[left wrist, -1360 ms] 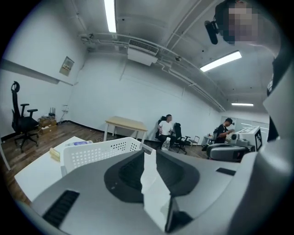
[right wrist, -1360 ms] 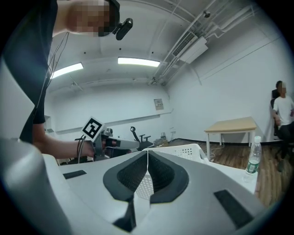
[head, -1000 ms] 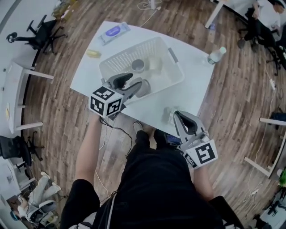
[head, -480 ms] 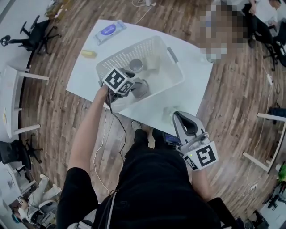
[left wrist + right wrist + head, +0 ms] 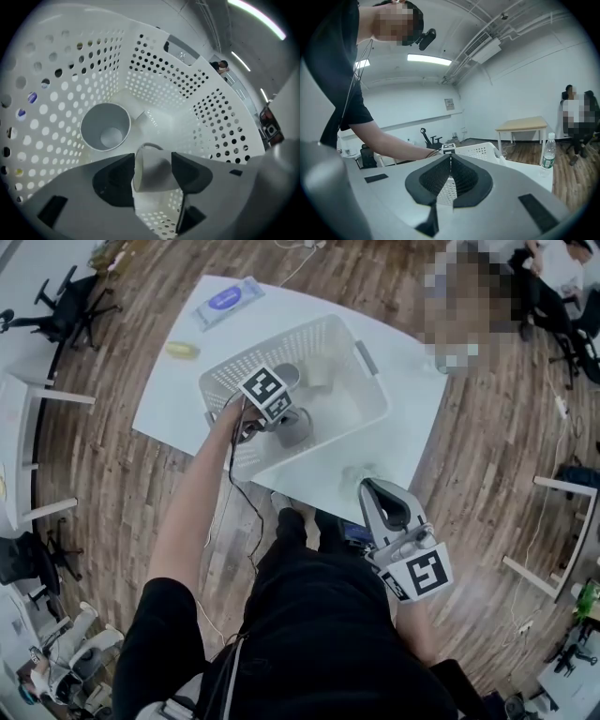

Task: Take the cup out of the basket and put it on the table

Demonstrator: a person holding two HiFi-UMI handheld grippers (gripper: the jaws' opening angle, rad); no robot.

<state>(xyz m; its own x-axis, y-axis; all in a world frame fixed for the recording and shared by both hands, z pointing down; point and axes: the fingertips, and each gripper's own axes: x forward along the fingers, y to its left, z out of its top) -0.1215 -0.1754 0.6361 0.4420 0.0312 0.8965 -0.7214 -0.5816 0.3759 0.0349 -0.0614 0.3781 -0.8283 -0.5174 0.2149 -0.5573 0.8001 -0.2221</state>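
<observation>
My left tool (image 5: pixel 153 161) hangs inside the white basket (image 5: pixel 159 70), its jaws spread wide on either side of a pale cup (image 5: pixel 154 180) that lies on its side on the basket floor, not clamped. Just beyond it a grey cup (image 5: pixel 105 126) stands upright by the perforated wall. My right tool (image 5: pixel 450 164) is closed and empty, held near the tabletop (image 5: pixel 178 395) edge closest to me.

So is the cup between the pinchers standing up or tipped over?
Tipped over: the white cup lies on its side between the left gripper's open jaws.
</observation>
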